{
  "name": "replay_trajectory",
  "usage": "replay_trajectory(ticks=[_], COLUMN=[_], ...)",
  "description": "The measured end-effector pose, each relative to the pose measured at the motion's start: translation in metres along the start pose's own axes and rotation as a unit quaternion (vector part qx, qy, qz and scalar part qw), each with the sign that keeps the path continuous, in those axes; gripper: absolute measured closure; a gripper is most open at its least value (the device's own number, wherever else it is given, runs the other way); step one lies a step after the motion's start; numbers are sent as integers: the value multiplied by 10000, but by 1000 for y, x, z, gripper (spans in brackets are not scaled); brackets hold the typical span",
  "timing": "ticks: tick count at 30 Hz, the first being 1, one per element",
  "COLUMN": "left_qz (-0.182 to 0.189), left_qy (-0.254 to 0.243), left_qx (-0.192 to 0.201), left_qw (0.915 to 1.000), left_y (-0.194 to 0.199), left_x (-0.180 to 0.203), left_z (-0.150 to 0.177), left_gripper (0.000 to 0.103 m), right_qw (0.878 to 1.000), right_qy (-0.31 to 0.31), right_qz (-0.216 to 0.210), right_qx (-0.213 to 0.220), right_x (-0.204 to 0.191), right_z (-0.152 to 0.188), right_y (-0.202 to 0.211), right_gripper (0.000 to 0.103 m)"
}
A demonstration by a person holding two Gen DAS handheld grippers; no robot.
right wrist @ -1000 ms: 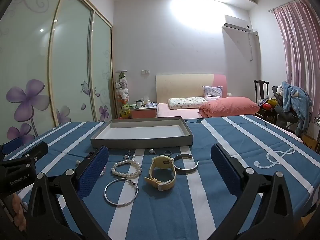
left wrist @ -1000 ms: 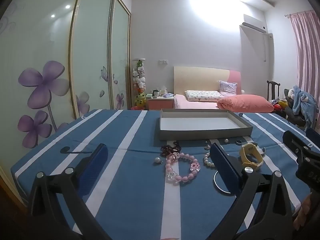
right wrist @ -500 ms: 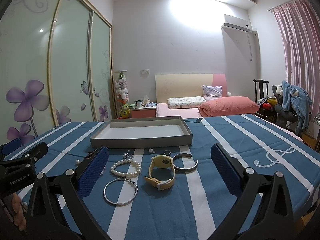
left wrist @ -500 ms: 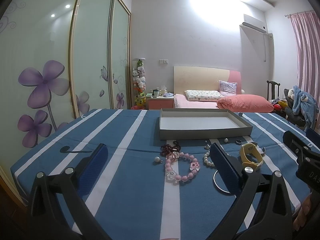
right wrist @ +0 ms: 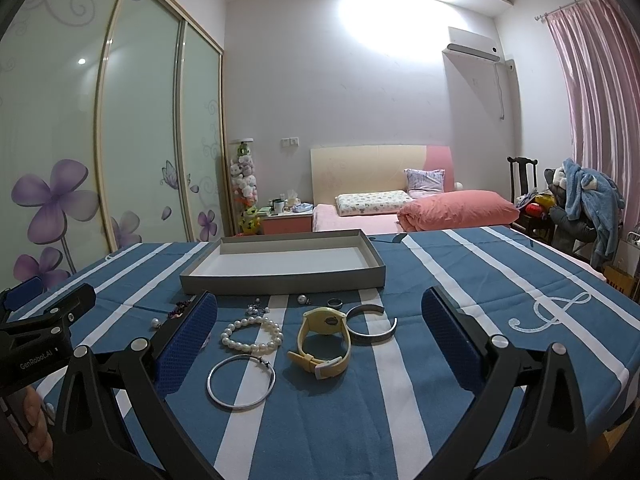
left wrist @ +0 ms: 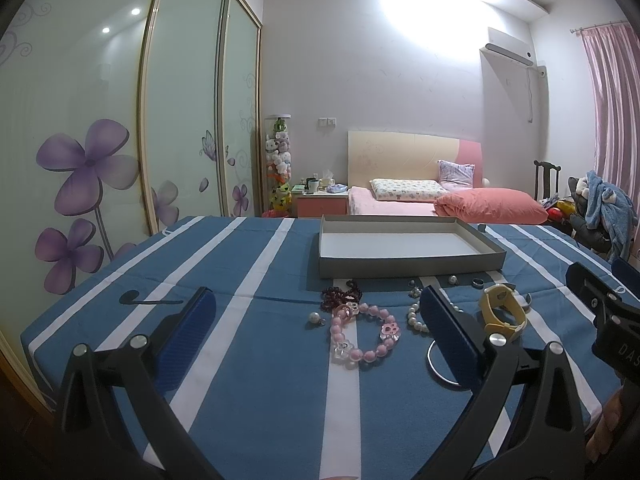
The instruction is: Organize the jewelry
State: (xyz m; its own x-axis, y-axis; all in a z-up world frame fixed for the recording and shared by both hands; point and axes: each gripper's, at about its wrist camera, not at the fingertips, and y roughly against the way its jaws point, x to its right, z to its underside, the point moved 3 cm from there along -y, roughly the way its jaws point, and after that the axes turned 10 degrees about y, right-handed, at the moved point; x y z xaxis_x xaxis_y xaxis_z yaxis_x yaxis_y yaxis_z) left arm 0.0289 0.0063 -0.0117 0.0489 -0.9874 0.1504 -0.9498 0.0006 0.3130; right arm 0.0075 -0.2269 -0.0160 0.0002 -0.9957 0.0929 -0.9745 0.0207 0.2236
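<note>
Jewelry lies scattered on the desk (right wrist: 460, 280), just in front of the grey tray (right wrist: 280, 280), and none of it is in the tray yet. Over the last second nearly nothing has shifted: both views sit as they did, every piece lies where it lay, and the tray is bare, so sorting has not begun and any piece could be first.

Largest of the pieces, the yellow watch (right wrist: 322, 336) stands on its strap beside the open silver cuff (right wrist: 372, 326). Nearer the right tool (right wrist: 320, 344) lies the thin silver bangle (right wrist: 241, 382), with the pearl bracelet (right wrist: 252, 334) behind it. Before the left tool (left wrist: 316, 344) are the pink bead bracelet (left wrist: 364, 334), a dark red bead string (left wrist: 340, 292), a small ring (left wrist: 477, 282) and loose pearls. Both tools hang spread wide above the cloth, gripping nothing.

A blue cloth with white stripes covers the desk. Behind it, a bedroom: bed with pink quilt, flowered wardrobe doors, pink curtain.
</note>
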Motion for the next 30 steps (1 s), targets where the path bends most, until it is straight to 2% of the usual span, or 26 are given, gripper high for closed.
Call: replay_trajectory(ticks=[30], left_qz=[-11], left_qy=[3], left_qx=[-24], left_qw=[10000], left_y=[-4], left_x=[0], left_z=[3], left_gripper=[4], right_qw=[10000], right_qy=[-13], right_qz=[-7], right_qx=[-24], right_x=[-1], right_z=[0], right_y=[-1], right_gripper=[2])
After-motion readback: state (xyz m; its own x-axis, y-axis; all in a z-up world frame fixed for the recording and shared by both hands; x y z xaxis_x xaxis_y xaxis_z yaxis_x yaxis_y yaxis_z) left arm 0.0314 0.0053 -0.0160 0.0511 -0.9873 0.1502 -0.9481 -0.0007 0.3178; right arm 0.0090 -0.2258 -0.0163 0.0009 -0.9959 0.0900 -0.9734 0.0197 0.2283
